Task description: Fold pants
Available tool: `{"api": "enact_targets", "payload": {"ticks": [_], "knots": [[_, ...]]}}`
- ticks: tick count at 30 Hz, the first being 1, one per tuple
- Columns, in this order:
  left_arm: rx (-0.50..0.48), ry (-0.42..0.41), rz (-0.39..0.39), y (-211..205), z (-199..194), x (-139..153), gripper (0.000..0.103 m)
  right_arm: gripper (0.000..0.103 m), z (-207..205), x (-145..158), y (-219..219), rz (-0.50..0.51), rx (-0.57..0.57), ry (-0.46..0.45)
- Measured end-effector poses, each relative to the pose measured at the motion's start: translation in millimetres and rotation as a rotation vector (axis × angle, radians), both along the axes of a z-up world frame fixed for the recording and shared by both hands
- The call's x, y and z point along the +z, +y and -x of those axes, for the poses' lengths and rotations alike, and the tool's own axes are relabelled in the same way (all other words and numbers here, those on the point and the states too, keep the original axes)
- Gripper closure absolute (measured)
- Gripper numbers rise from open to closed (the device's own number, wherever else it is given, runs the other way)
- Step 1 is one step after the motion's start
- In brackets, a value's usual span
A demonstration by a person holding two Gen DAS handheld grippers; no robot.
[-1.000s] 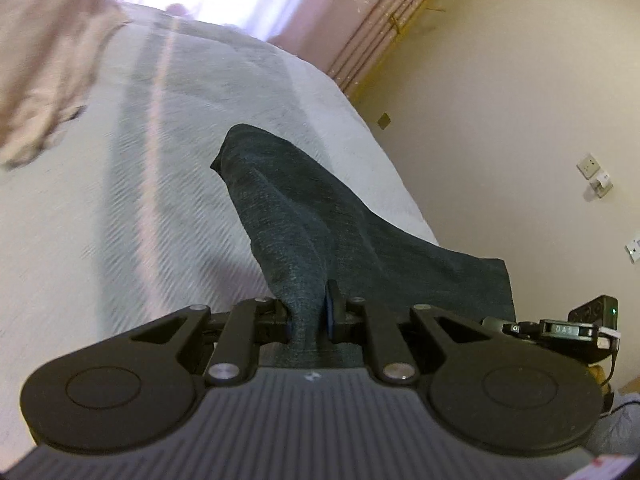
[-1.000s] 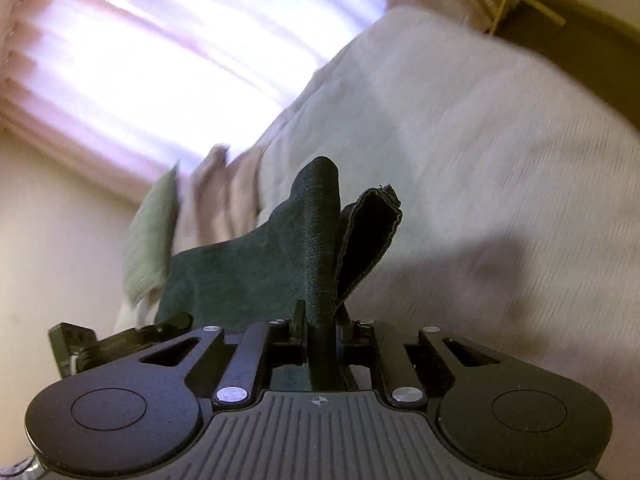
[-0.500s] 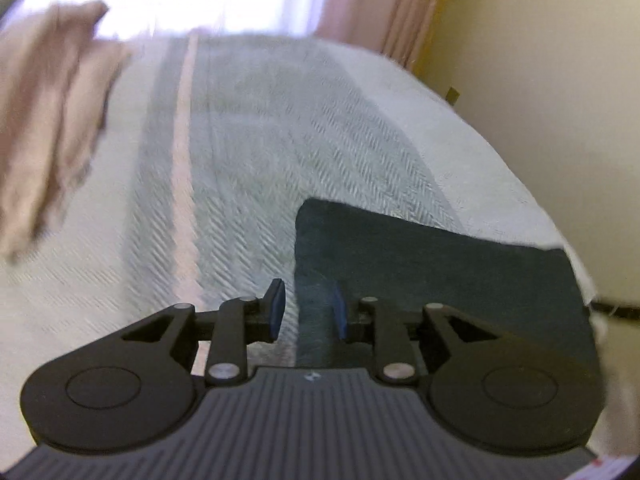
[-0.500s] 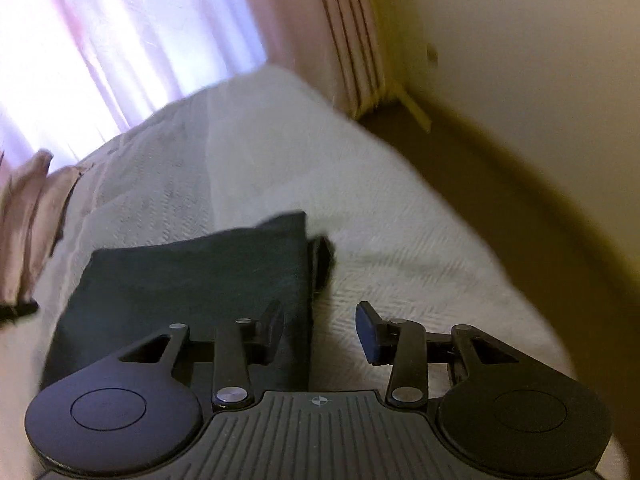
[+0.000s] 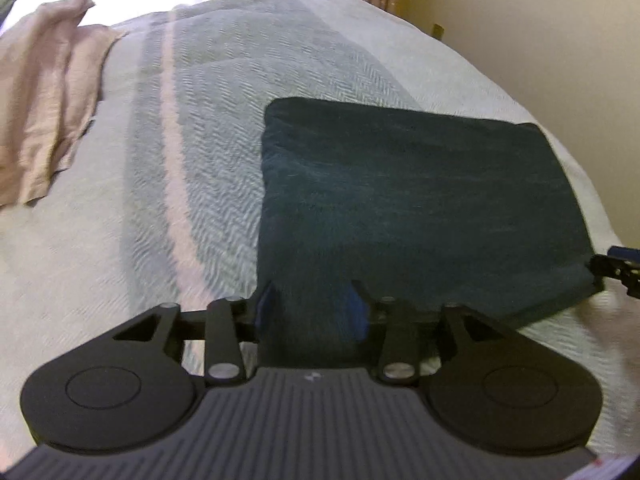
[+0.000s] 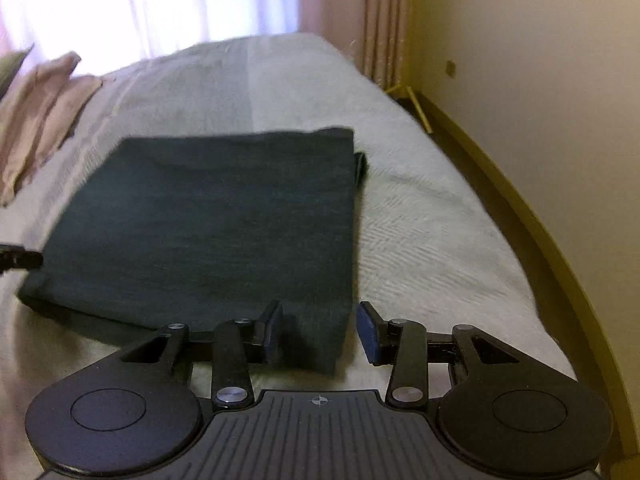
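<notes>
Left gripper [image 5: 312, 310]: jaws opening, its blue pads apart over the near left corner of the pants, cloth between them but not pinched.
Right gripper [image 6: 320, 330]: jaws parted to a middling gap, the pads clear of the cloth; the near right corner of the pants lies between them, the right pad over bare cover.
Pants [image 6: 212, 216]: dark teal, folded into a flat, neat rectangle, lying near the bed's right edge and near its front; one under-layer peeks out at the far right corner.
Bed cover [image 5: 192, 152]: pale grey-green weave with a lighter stripe running lengthwise, left of the pants.
Pink cloth [image 5: 44, 92]: crumpled on the bed's far left side, well apart from the pants.
Curtain [image 6: 384, 20]: pink, hanging beyond the bed's far right corner beside a cream wall [image 6: 540, 60].
</notes>
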State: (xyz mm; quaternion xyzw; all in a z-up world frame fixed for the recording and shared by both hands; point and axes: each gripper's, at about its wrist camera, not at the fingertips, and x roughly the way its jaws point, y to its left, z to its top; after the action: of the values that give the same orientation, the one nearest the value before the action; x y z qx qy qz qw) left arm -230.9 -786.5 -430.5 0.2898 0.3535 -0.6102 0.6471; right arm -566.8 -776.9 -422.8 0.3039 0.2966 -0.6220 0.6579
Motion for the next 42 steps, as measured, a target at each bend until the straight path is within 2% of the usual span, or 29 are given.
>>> {"api": "enact_targets", "payload": {"ticks": [3,5,7,10,14,20,22,24,26,30,34,42], "knots": [[0.005,-0.019,0.004,37.8,15.6,33.5,0.055,0.063,-7.5,25.8,32.5,-0.005,-0.013,-0.053],[0.015,-0.014,0.005,63.4,22.1,56.8,0.043,0.062,-13.1,43.5,58.8,-0.017,-0.035,-0.091],[0.033,-0.001,0.005,87.8,26.6,77.5,0.037,0.06,-19.9,63.1,86.5,-0.032,-0.06,-0.133],[0.044,-0.004,-0.005,128.5,34.6,110.0,0.034,0.058,-33.4,94.0,126.1,-0.055,-0.1,-0.184],[0.047,-0.034,0.003,178.8,41.0,157.0,0.022,0.058,-56.8,135.5,166.0,-0.087,-0.122,-0.181],[0.035,-0.04,0.07,251.0,40.2,225.9,0.01,0.058,-74.8,206.2,222.0,0.011,-0.134,-0.237],[0.014,-0.061,0.101,271.7,41.7,243.4,0.002,0.057,-82.5,226.8,237.3,0.025,-0.119,-0.232],[-0.016,-0.093,0.145,292.9,44.4,258.5,0.001,0.057,-92.7,244.8,250.5,0.028,-0.104,-0.203],[-0.013,-0.104,0.155,308.7,44.5,270.5,0.001,0.057,-101.0,258.1,261.4,0.035,-0.093,-0.176],[-0.002,-0.066,0.182,336.4,45.1,294.1,0.001,0.057,-113.9,281.8,287.5,0.056,-0.059,-0.134],[0.022,-0.054,0.203,361.0,51.6,317.4,0.001,0.057,-112.7,296.1,306.1,0.065,-0.033,-0.181],[0.042,-0.06,0.217,398.0,79.8,342.1,0.001,0.057,-104.7,318.7,341.1,0.091,0.018,-0.212]]}}
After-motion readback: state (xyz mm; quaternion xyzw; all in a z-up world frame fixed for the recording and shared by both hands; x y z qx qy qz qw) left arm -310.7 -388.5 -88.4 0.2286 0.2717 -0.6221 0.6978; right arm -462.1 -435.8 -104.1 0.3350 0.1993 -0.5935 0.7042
